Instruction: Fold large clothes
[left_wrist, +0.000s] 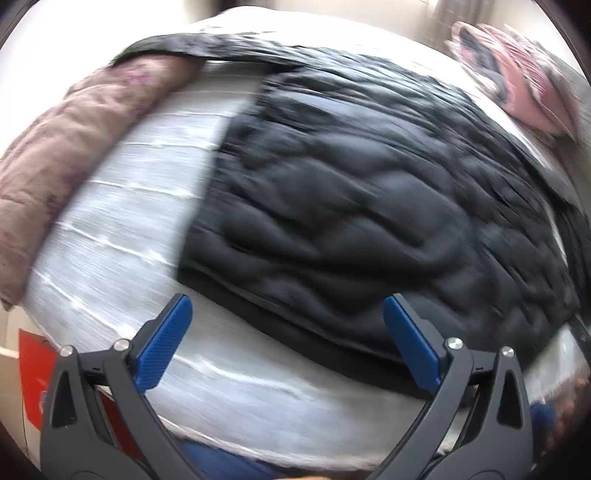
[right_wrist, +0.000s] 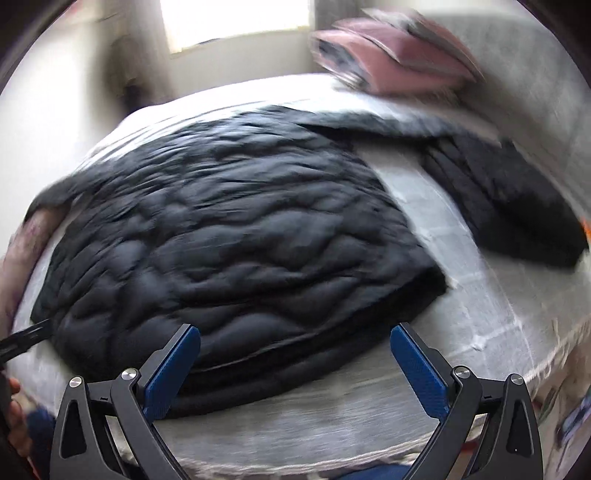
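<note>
A: Where is the jacket (left_wrist: 369, 206)?

B: Spread flat on the bed (left_wrist: 122, 236), a black quilted one, covering most of the grey-white sheet. Its near hem lies just short of the bed's near edge.

A: And the grippers?

B: The left gripper (left_wrist: 288, 317) hangs over the jacket's near hem, jaws spread wide with nothing between them. One blue pad (left_wrist: 166, 350) sits over bare sheet beside the jacket, the other over its hem. The right gripper (right_wrist: 295, 347) is released too, jaws wide apart above the same hem. Whether either touches the cloth, I cannot tell; both views are blurred.

A: What else lies near the jacket?

B: A pinkish blanket (left_wrist: 74, 147) runs along the bed's edge to the jacket's left. A pink pillow (right_wrist: 399, 55) lies beyond the jacket at the far right. A second dark garment (right_wrist: 513, 206) lies to the jacket's right, apart from it. A window (right_wrist: 236, 22) is behind the bed.
</note>
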